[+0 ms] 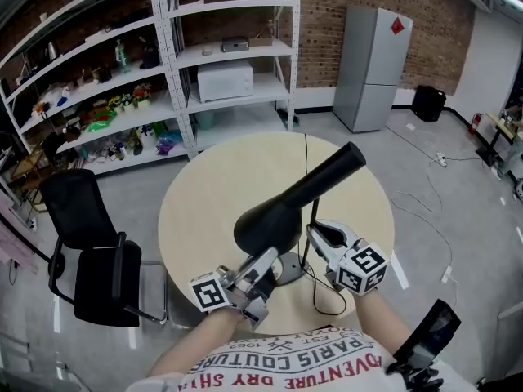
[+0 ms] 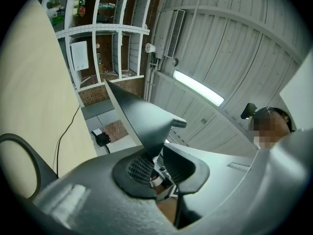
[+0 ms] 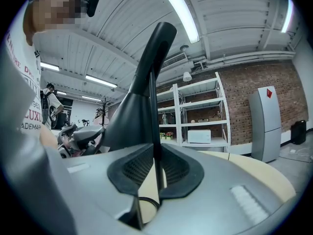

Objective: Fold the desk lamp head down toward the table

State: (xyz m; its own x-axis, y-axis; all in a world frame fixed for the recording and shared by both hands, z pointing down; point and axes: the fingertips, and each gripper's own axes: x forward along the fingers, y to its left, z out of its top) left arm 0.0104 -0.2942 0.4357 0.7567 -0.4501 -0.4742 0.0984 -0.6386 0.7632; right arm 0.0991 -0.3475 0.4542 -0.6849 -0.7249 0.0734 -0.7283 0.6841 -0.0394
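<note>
In the head view, the lamp head slants above the middle of the table. Its long axis runs from the wide end, near the table's near edge, up to the narrow end toward the far right edge. The left gripper sits under the wide end. The right gripper is just beside it on the right, so the left is nearer the head.

In the left gripper view, the head's lower edge comes down between the jaws. They stand narrow and, as far as we can judge, pinch it. The head stretches away up and to the left.

In the right gripper view, the jaws are narrow and closed on the thin upright stem, with the head rising behind it. We judge that the left hand must swing the head down while the right steadies the stem.
</note>
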